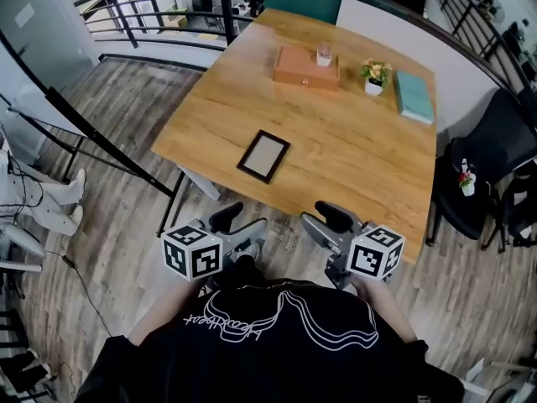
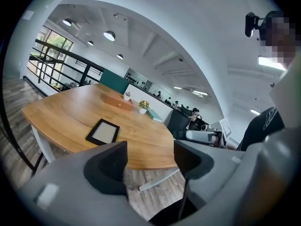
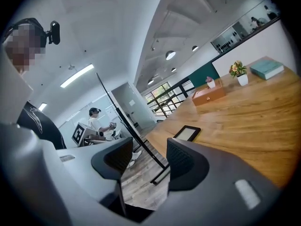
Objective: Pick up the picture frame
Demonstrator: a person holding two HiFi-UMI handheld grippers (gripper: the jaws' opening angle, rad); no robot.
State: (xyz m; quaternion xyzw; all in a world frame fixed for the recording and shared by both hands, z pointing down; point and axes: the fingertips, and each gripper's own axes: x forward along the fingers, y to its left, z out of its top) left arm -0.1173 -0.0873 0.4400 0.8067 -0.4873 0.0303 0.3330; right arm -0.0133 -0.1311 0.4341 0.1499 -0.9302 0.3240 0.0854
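The left claw (image 1: 239, 225) and right claw (image 1: 324, 222) hung by the body, jaws apart, empty (approach not begun). The frame (image 1: 263, 155) lay flat on the counter (image 1: 352, 149), near-left; next, probably a forward reach.

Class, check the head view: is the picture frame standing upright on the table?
No, the picture frame lies flat, face up, on the wooden table.

Open-plan office: wooden meeting table (image 1: 336, 141), office chair (image 1: 495, 170), railings (image 1: 159, 11).
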